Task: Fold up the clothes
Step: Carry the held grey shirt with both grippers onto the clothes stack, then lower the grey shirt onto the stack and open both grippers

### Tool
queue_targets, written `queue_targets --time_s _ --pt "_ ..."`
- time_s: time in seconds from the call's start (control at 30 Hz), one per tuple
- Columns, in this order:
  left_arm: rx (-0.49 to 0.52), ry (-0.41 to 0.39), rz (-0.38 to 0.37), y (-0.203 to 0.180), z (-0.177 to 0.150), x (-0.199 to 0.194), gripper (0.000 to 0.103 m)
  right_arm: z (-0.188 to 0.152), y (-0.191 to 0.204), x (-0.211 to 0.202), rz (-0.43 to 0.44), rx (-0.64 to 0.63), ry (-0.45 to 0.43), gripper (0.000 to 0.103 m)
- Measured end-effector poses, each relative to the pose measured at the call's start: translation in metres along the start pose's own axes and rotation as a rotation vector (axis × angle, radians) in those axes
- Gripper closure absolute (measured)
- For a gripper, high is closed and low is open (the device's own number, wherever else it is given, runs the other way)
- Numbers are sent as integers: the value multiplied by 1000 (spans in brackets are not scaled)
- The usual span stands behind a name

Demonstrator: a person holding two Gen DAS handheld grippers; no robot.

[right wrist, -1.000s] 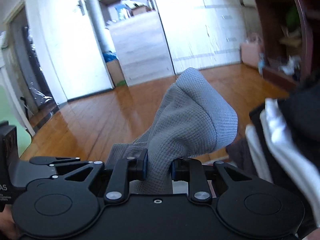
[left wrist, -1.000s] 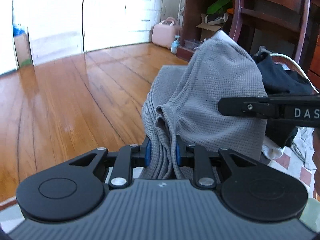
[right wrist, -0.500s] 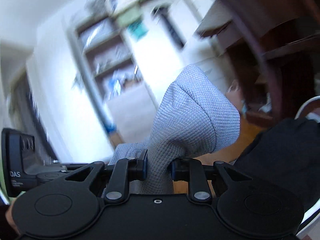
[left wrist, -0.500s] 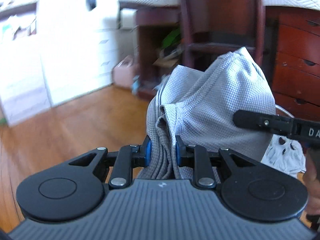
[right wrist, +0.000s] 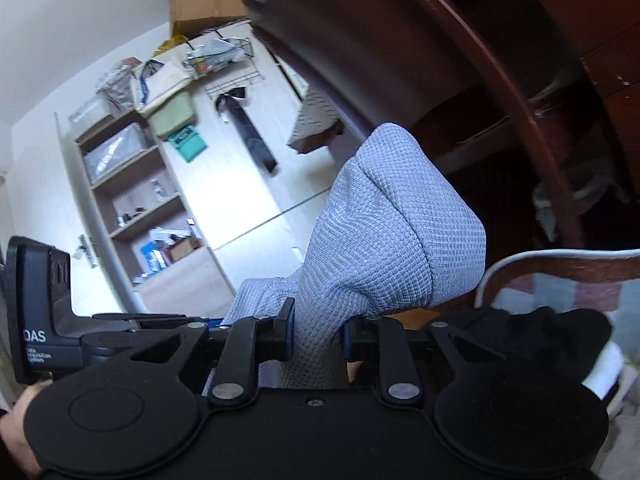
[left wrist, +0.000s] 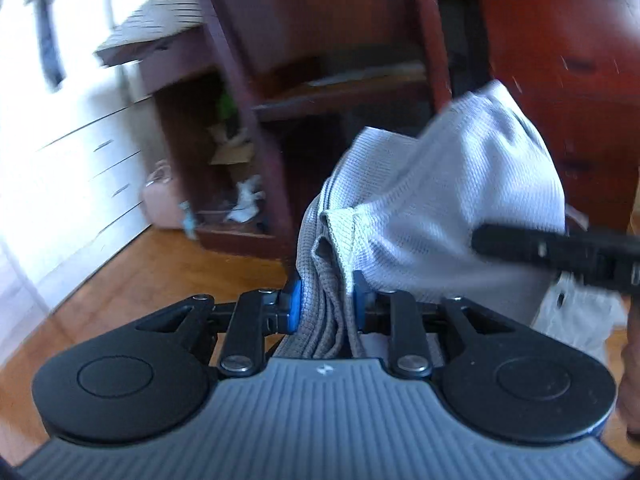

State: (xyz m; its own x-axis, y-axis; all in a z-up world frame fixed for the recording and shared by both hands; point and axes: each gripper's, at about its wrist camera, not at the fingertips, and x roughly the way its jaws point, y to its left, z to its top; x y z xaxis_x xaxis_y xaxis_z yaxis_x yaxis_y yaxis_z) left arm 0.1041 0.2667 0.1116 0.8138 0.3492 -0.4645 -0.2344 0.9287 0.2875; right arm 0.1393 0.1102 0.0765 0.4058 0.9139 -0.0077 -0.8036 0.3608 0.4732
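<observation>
Left gripper [left wrist: 326,306] pointed somewhat downward toward dark red-brown wooden furniture [left wrist: 344,32]. We noted its jaws were opening, with bunched folds of the grey waffle-knit garment [left wrist: 440,208] between the blue pads [left wrist: 295,307]; the left pad touched the cloth, and contact at the right pad could not be told. Right gripper [right wrist: 318,334] pointed about level, canted so the shelving [right wrist: 132,184] appeared tilted. Its jaws stood narrowly apart, pinching a gathered neck of the same garment, which ballooned above the fingers. The garment hung in air between both grippers, beside a chair [right wrist: 460,60].
</observation>
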Motion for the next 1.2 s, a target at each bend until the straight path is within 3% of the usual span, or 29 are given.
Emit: queue_targets --time_s 0.07,0.1,0.17,0.27,0.3,0.37,0.47,0.57,0.63,0.7,0.73,0.77,0.8,0.9,0.97,1.0,1.03,1.1,1.2 --pt "22 17 18 -2 -13 22 48 -16 -35 7 -63 13 -12 65" --pt "-32 39 25 4 -23 29 48 -23 -56 17 -142 56 46 55" --pt "-160 82 27 18 -43 41 48 -30 -97 25 -231 195 159 55" --pt "-452 118 -33 47 -70 39 48 -35 -136 14 -158 371 131 52" --pt "-535 114 -66 54 -78 35 48 -35 -146 10 -128 420 113 44" --pt "-659 95 -141 62 -90 25 48 -30 -155 12 -86 467 116 41" --pt "-724 94 -218 56 -102 15 40 -25 -162 23 -41 519 151 37" --pt "-737 119 -250 43 -110 22 39 -26 -169 34 -33 562 168 36" --pt "-721 128 -254 34 -108 31 34 -27 -174 41 -27 595 174 35" --pt "-694 148 -241 26 -104 44 19 -27 -177 54 -41 617 189 34" --pt "-688 159 -232 24 -103 54 19 -26 -178 59 -59 617 196 34" --pt "-685 169 -220 24 -103 61 21 -24 -178 64 -94 622 202 34" --pt "-677 170 -193 22 -102 65 41 -22 -178 68 -130 628 208 34" --pt "-565 120 -103 11 -93 61 76 -20 -185 72 -206 720 168 34" --pt "-524 95 -72 9 -90 53 81 -19 -194 77 -224 763 147 36" --pt "-508 83 -57 8 -89 48 82 -17 -194 79 -233 739 150 65" --pt "-496 75 -47 9 -88 45 82 -12 -184 76 -226 689 134 76" --pt "-527 70 -34 19 -87 39 83 -2 -163 70 -208 585 99 77" --pt "-668 110 -67 44 -96 40 81 10 -103 52 -195 254 73 77"
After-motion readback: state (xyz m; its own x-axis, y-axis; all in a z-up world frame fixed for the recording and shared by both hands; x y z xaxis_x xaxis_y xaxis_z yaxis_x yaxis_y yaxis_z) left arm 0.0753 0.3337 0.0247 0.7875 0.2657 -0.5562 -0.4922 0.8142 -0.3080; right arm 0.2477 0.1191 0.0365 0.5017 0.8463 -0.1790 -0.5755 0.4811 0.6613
